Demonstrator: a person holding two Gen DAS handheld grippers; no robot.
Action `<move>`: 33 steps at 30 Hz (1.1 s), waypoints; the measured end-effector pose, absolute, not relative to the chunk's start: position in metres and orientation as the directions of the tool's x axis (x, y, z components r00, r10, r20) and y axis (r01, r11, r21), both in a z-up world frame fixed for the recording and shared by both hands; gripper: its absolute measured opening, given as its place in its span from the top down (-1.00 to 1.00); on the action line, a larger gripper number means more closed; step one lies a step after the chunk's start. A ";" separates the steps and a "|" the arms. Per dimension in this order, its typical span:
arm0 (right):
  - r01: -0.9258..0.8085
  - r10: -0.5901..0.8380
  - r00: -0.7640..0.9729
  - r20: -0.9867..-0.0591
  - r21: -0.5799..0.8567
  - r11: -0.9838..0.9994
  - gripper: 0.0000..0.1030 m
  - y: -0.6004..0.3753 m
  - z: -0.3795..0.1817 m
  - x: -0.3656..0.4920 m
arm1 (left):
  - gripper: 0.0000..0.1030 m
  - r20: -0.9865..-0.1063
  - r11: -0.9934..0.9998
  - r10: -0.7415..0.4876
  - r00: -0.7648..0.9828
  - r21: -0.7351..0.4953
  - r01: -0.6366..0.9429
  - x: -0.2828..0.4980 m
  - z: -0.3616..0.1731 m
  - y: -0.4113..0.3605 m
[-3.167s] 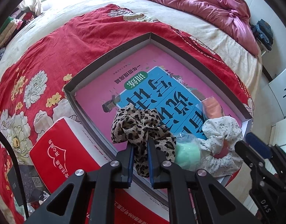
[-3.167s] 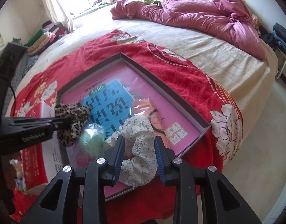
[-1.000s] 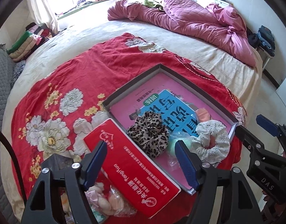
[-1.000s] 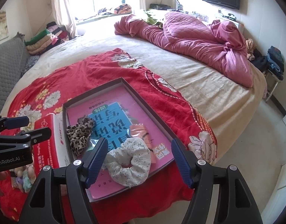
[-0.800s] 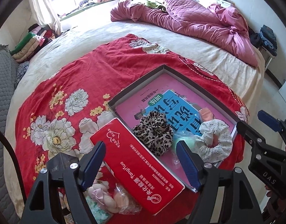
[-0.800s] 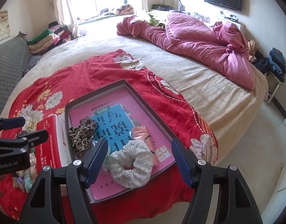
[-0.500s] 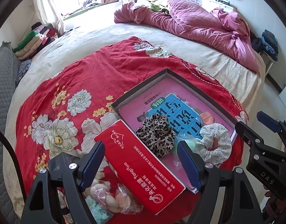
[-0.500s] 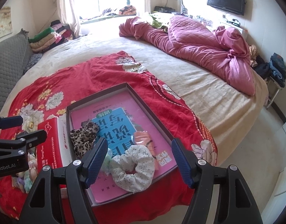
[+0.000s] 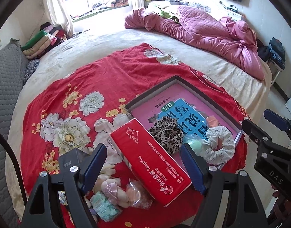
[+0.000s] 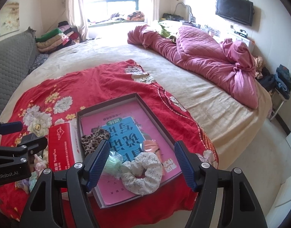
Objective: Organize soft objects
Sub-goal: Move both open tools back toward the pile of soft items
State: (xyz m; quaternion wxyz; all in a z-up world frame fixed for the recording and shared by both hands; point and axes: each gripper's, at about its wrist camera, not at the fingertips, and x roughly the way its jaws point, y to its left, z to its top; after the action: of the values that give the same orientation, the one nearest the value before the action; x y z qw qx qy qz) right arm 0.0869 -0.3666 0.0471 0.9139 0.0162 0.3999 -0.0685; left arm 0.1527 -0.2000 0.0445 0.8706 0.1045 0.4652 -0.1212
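Note:
A shallow dark-rimmed box with a pink and blue book in it lies on the red floral cloth. In it lie a leopard scrunchie, a pale green soft ball in plastic, a white floral scrunchie and an orange packet. My left gripper is open and empty, held above the red carton. My right gripper is open and empty, held above the box's near end.
A red carton lies left of the box. Loose soft items in wrappers lie at the cloth's near edge beside a dark small box. A pink quilt is bunched at the far right of the bed.
Both grippers let go of their scrunchies, opened wide and pulled back and up from the box. The leopard and white scrunchies now lie in the box.

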 end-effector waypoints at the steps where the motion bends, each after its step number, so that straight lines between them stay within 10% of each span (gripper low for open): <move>1: 0.135 -0.109 0.672 -0.732 -0.024 0.991 -0.40 -0.366 0.048 0.087 | -0.53 -0.836 0.950 -0.115 0.537 0.064 0.304 0.152 0.046 -0.198; 33: -0.113 0.043 0.720 -0.693 -0.056 0.992 -0.41 -0.239 0.079 0.058 | -0.53 -0.819 0.998 -0.018 0.573 0.019 0.058 0.098 0.057 -0.016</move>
State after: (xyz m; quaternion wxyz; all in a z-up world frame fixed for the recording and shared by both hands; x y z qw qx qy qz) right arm 0.0576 -0.2390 0.0794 0.9261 -0.0470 0.3719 0.0422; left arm 0.0981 -0.0157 0.0574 0.8866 0.0219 0.4615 -0.0214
